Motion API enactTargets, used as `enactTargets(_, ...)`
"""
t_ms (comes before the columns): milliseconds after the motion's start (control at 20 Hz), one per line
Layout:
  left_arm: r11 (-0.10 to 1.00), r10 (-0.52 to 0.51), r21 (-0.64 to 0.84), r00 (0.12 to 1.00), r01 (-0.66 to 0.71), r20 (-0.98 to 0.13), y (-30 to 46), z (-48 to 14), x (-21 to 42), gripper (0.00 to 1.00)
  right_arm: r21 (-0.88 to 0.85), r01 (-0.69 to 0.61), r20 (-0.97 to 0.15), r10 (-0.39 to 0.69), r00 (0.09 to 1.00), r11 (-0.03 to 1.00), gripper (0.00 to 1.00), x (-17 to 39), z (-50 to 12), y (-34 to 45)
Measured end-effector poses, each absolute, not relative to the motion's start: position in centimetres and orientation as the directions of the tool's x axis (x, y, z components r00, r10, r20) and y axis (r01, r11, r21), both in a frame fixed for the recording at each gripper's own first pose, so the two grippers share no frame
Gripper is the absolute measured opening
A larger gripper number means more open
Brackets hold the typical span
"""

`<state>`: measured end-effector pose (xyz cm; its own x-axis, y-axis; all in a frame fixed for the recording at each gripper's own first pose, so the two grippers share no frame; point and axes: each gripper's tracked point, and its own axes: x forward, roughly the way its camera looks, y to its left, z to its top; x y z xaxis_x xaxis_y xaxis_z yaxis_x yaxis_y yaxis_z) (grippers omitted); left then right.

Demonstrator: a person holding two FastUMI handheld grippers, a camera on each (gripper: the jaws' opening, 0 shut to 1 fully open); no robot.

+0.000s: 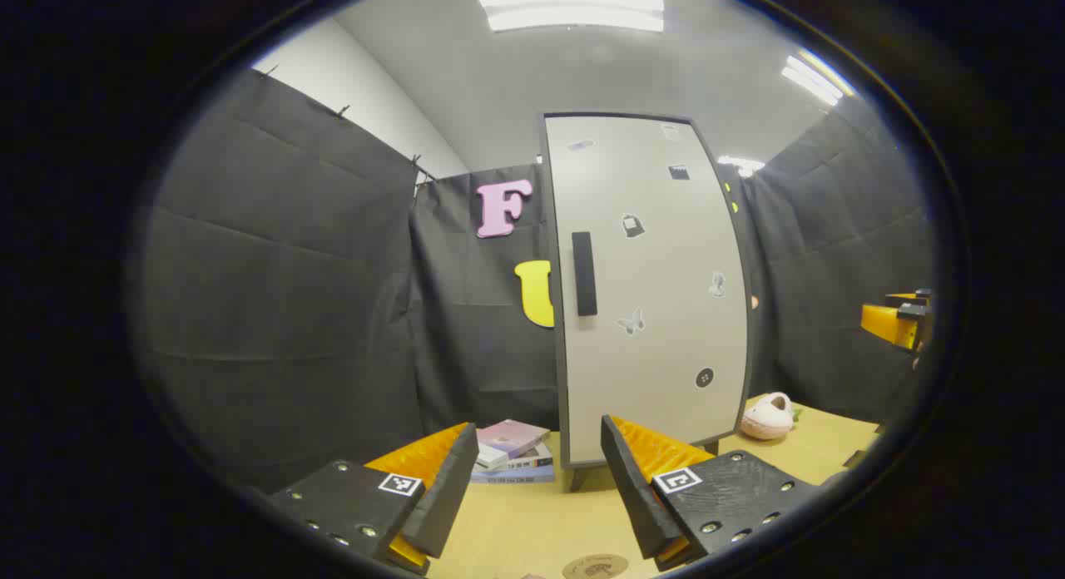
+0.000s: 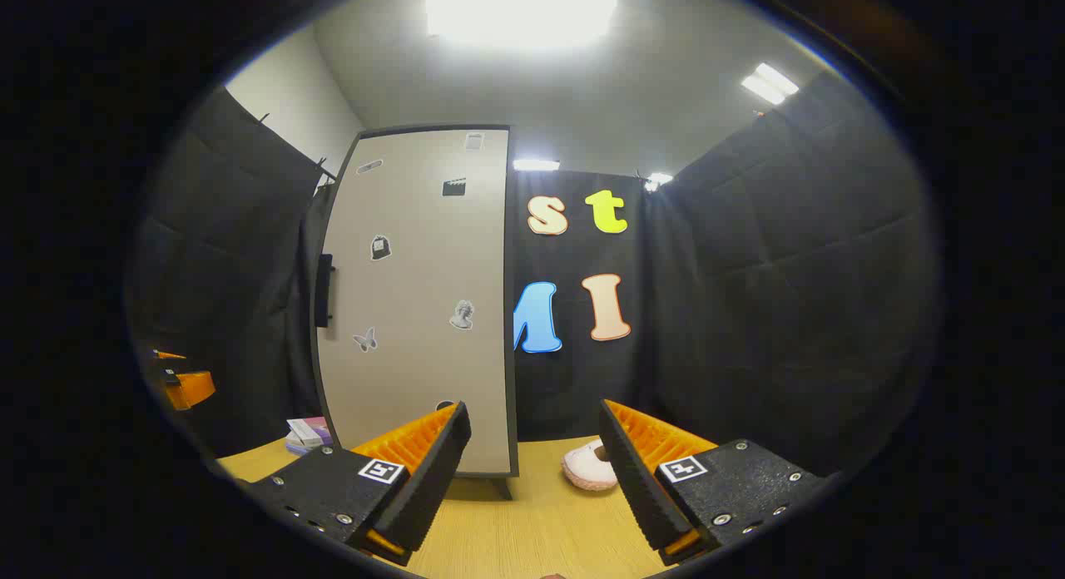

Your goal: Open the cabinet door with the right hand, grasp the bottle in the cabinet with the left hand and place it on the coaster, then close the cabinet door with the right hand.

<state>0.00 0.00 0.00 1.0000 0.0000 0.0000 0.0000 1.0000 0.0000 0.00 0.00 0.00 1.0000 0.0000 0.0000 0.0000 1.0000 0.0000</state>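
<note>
My fingers stand wide apart on both grippers, holding nothing: the left gripper [image 1: 539, 479] faces the cabinet door [image 1: 653, 288], the right gripper [image 2: 532, 471] hangs off to the door's right side. The one cabinet is shut, so the bottle, presumably inside, is hidden. One dark handle [image 1: 584, 274] sits at the door's left edge, well away from my right gripper; reaching across, I judge, risks crowding my left or slipping off the bar. Counted: one wooden table [image 1: 532, 529], one stack of books [image 1: 514, 452] left of the cabinet, one pink slipper [image 1: 768, 416] right of it, one coaster [image 1: 595, 566] near my left fingers.
</note>
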Motion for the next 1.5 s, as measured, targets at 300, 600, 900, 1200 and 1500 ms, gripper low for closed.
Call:
enactTargets(300,1.0,0.012,0.004,1.0,-0.012,0.001,0.3,0.1,0.5,0.85,-0.002,-0.004,-0.005,0.004,1.0,1.0,0.95,0.7,-0.3,0.1)
enactTargets(600,1.0,0.016,0.009,1.0,-0.016,0.008,0.3,0.3,1.1,0.85,0.005,-0.001,-0.014,0.001,1.0,1.0,0.95,1.4,-0.5,0.0)
enactTargets(900,1.0,0.023,0.007,1.0,-0.024,0.014,0.5,0.5,1.0,0.85,0.015,0.007,-0.025,-0.007,1.0,1.0,0.95,1.7,-0.8,-0.1)
enactTargets(1200,0.999,0.035,0.008,0.999,-0.035,0.021,1.3,0.8,0.4,0.85,0.012,-0.007,-0.032,0.008,0.999,1.0,0.95,2.1,-0.5,0.6)
enactTargets(1500,0.997,0.073,0.022,0.997,-0.074,0.036,3.6,1.4,-1.0,0.85,0.031,-0.072,-0.005,0.072,0.997,0.997,0.95,3.5,1.4,4.0)
